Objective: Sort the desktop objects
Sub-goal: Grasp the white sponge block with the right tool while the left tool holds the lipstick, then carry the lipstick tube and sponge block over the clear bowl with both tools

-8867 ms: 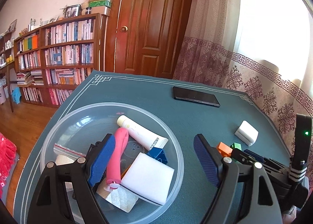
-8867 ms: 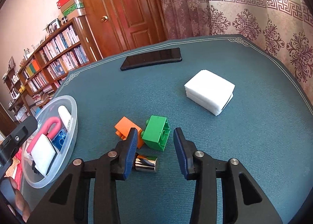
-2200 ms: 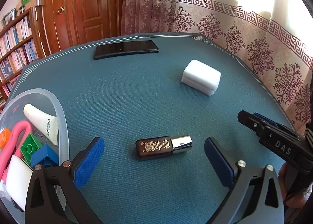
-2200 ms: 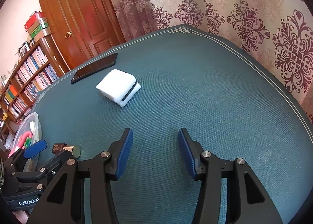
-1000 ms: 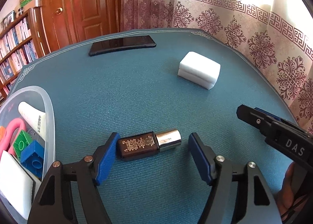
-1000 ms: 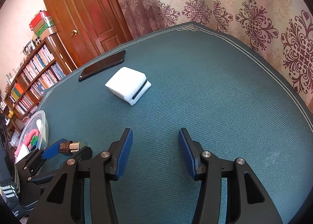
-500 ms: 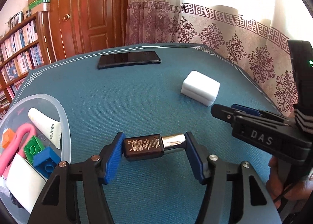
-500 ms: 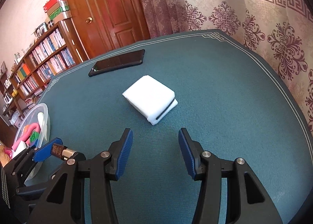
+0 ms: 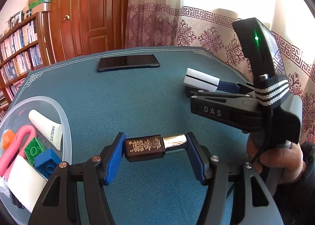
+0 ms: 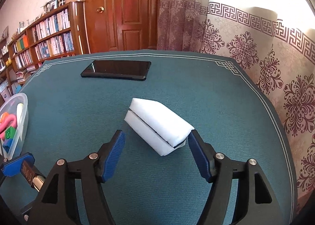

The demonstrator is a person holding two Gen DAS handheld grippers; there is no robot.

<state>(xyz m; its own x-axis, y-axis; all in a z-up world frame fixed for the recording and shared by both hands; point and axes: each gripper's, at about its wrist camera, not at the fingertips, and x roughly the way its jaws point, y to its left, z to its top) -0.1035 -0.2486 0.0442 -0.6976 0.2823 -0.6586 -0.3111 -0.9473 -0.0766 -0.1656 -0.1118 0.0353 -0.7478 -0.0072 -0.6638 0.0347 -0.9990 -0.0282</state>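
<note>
My left gripper (image 9: 155, 153) is shut on a small brown bottle (image 9: 144, 148) with a silver cap, held end to end above the teal tabletop (image 9: 137, 95). To its left stands the clear plastic bowl (image 9: 66, 126) with a white tube, a pink piece, green, blue and orange bricks and a white sponge inside. My right gripper (image 10: 155, 151) is open, its blue pads on either side of the near end of a white sponge block (image 10: 157, 121) lying on the table. That same sponge block (image 9: 200, 79) shows past the right gripper's fingers in the left wrist view.
A black phone (image 10: 116, 69) lies flat at the far side of the table. A patterned curtain (image 10: 265, 52) hangs along the right edge. A bookshelf (image 10: 39, 34) and a wooden door (image 10: 126, 8) stand behind. A hand (image 9: 275, 158) grips the right tool's handle.
My left gripper closed on the brown bottle and lifted it off the table. My right gripper moved forward to the white sponge block, which now sits between its open fingers.
</note>
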